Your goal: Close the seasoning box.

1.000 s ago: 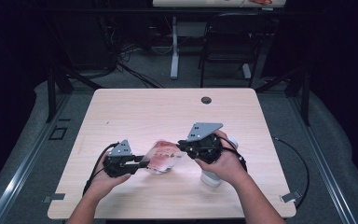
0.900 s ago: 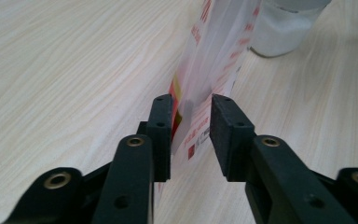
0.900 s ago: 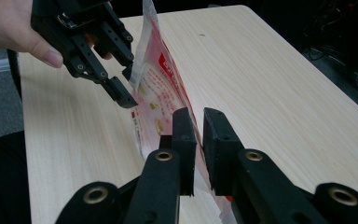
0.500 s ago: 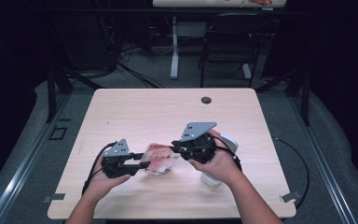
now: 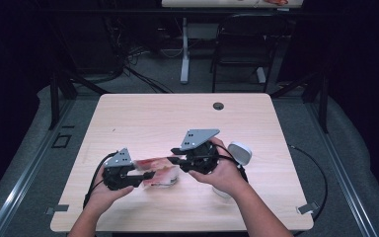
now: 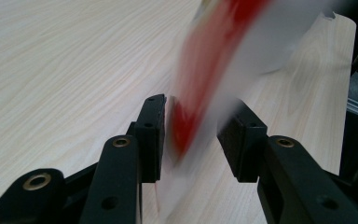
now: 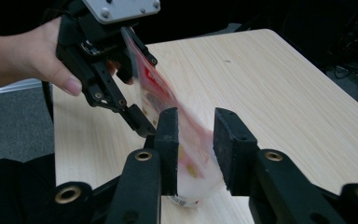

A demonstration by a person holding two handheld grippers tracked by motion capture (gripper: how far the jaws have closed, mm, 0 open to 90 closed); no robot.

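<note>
Near the front edge of the pale wooden table (image 5: 143, 118), a red-and-white plastic packet (image 5: 159, 172) hangs between both tools. The left gripper (image 5: 145, 176) has its jaws apart with the blurred packet between them — no firm clamp visible. The right gripper (image 5: 173, 160) likewise stands parted around the packet's other end. A white round object (image 5: 240, 152) sits just right of the right hand. Farther back is a grommet hole (image 5: 218, 105) — beyond, grey floor, a dark chair (image 5: 242, 49) and cables.

Table (image 5: 143, 113) evenly lit, surroundings dark — red-and-white packet (image 6: 223, 60) smeared by motion blur.
</note>
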